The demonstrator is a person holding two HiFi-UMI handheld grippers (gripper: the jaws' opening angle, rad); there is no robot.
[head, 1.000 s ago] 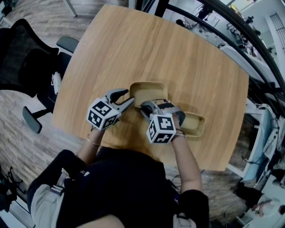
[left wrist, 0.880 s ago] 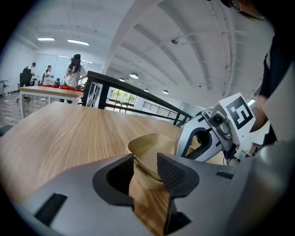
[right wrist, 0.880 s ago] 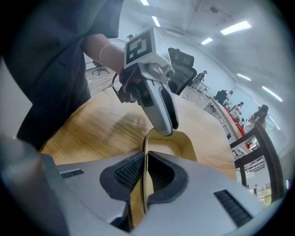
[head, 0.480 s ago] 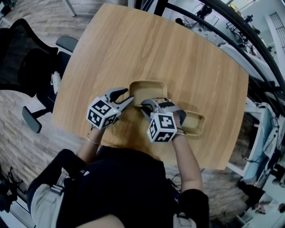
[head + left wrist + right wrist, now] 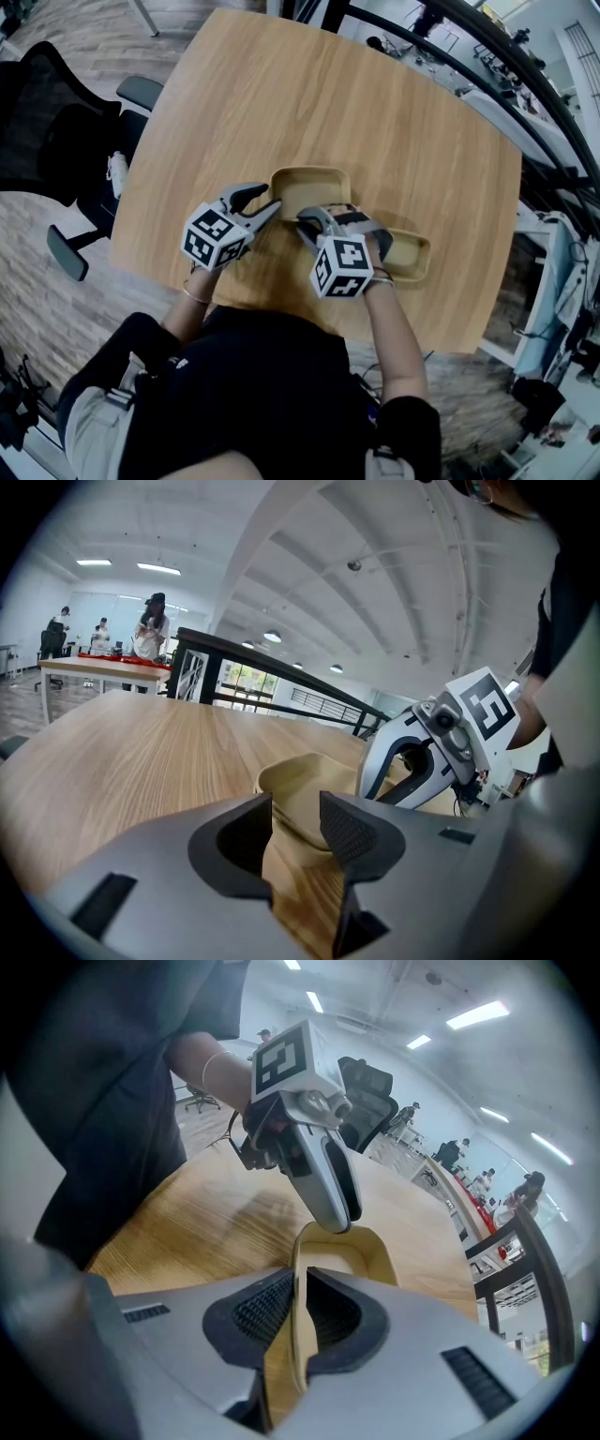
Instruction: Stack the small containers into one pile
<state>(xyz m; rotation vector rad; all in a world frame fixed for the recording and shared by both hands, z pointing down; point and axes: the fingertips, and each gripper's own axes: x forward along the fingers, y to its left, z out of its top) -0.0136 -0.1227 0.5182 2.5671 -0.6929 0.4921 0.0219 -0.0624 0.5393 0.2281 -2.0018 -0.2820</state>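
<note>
Two beige containers lie on the wooden table. The nearer-centre container is held from both sides. My right gripper is shut on its near rim; in the right gripper view the thin beige wall stands pinched between the ribbed pads of that gripper. My left gripper has the container's left front corner between its jaws, which look closed on it. The second container lies to the right, partly hidden by my right hand.
A black office chair stands off the table's left side, with a white object on its seat. Dark railings run past the table's far right. The table's near edge is just in front of the person's body.
</note>
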